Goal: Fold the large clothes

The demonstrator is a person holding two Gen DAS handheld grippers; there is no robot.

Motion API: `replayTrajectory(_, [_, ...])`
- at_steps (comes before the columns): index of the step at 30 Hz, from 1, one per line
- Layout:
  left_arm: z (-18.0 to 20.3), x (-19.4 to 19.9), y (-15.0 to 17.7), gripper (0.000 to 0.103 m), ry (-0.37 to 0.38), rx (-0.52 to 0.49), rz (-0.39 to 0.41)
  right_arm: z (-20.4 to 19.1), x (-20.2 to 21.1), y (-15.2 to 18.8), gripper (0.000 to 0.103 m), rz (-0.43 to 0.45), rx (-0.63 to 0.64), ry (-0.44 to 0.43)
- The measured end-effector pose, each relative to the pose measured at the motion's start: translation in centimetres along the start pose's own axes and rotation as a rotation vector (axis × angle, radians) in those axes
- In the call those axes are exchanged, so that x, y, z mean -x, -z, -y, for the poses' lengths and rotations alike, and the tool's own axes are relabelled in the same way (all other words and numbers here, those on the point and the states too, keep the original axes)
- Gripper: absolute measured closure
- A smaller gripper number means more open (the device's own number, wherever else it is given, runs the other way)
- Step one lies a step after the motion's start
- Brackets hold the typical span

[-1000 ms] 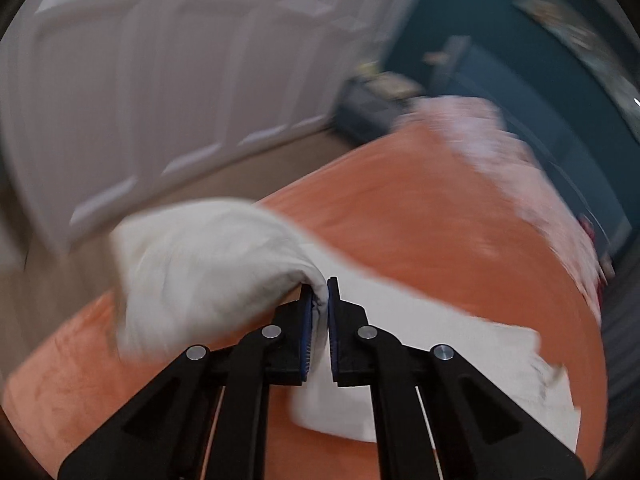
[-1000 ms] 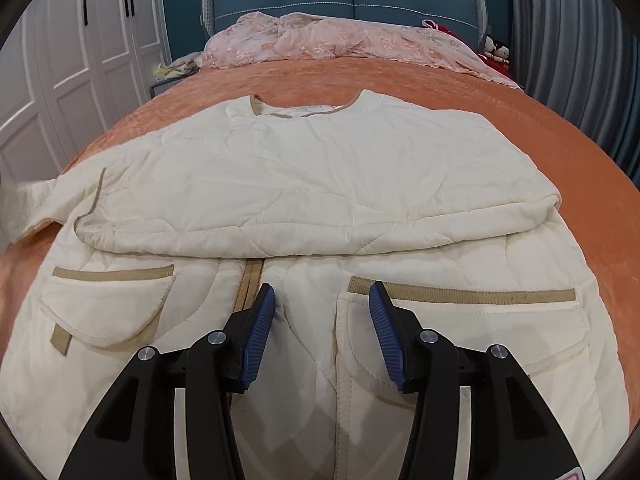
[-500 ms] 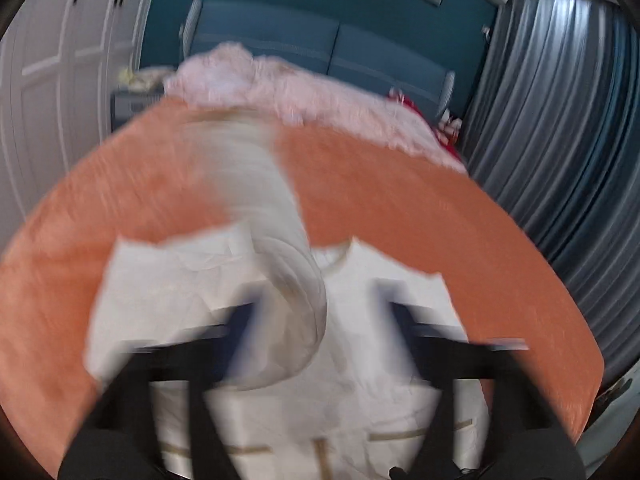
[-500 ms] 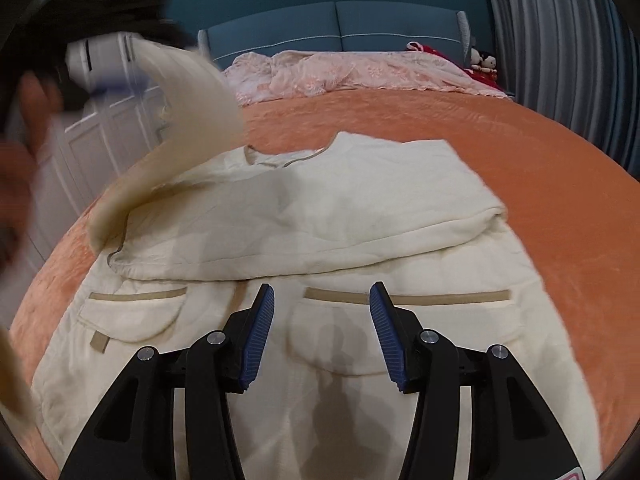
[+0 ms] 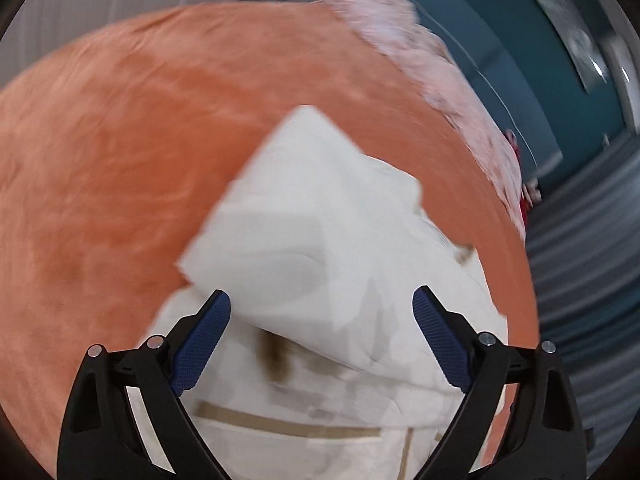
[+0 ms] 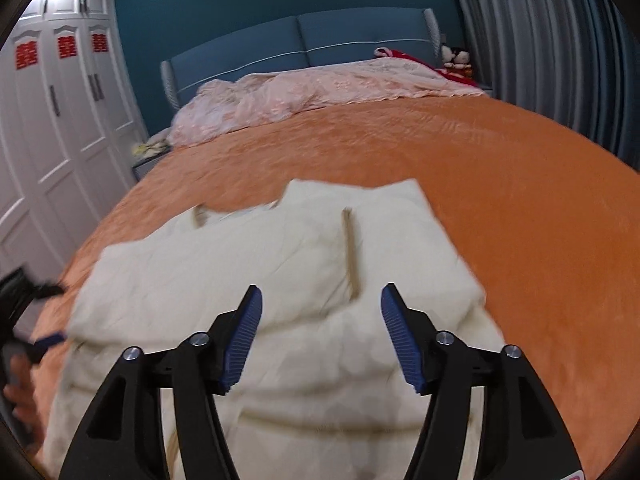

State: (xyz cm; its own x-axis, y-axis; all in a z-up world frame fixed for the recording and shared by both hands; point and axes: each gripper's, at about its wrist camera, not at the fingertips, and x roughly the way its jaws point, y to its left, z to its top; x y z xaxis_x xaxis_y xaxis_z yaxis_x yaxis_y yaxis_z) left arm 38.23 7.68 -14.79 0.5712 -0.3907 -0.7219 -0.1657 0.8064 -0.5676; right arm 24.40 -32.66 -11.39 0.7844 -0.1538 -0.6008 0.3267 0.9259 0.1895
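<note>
A cream quilted jacket (image 6: 240, 264) with tan trim lies front up on the orange bedspread (image 6: 520, 200). Both sleeves are folded across its chest; the upper sleeve (image 6: 372, 240), with a tan cuff strip, lies on top. In the left wrist view the jacket (image 5: 340, 340) fills the lower middle, with a blurred sleeve (image 5: 288, 184) lying over it. My left gripper (image 5: 320, 292) hovers above it, jaws wide and closing slightly, with nothing pressed between them. My right gripper (image 6: 321, 289) hangs over the jacket's middle, jaws opening and empty. The left gripper (image 6: 44, 340) and a hand (image 6: 20, 400) show at the left edge.
A pink quilt (image 6: 320, 88) is bunched at the head of the bed, below the blue headboard (image 6: 320, 36). White wardrobe doors (image 6: 52, 120) stand along the left and grey curtains (image 6: 540, 40) on the right. Soft toys (image 6: 456, 58) sit at the far right corner.
The left gripper swung the sleeve across over the jacket's chest and let it go; its jaws went from shut to wide. The right gripper rose, drew back and spread wider.
</note>
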Motion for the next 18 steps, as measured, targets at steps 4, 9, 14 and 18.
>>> replayTrajectory(4, [-1.6, -0.8, -0.4, 0.013, -0.003, 0.056, -0.007, 1.0, -3.4, -1.0, 0.04, -0.029, -0.055, 0.041])
replayTrajectory(9, [-1.7, -2.0, -0.2, 0.034, -0.036, 0.058, -0.033, 1.5, -7.0, -0.8, 0.061, -0.114, -0.123, -0.003])
replayTrajectory(14, [-2.2, -1.1, -0.4, 0.081, -0.093, 0.049, -0.003, 0.4, -4.7, -1.6, 0.101, -0.079, -0.118, -0.098])
replayTrajectory(18, [-1.9, 1.6, 0.1, 0.091, -0.069, -0.011, 0.039, 0.5, 0.3, -1.6, 0.101, -0.008, -0.103, -0.151])
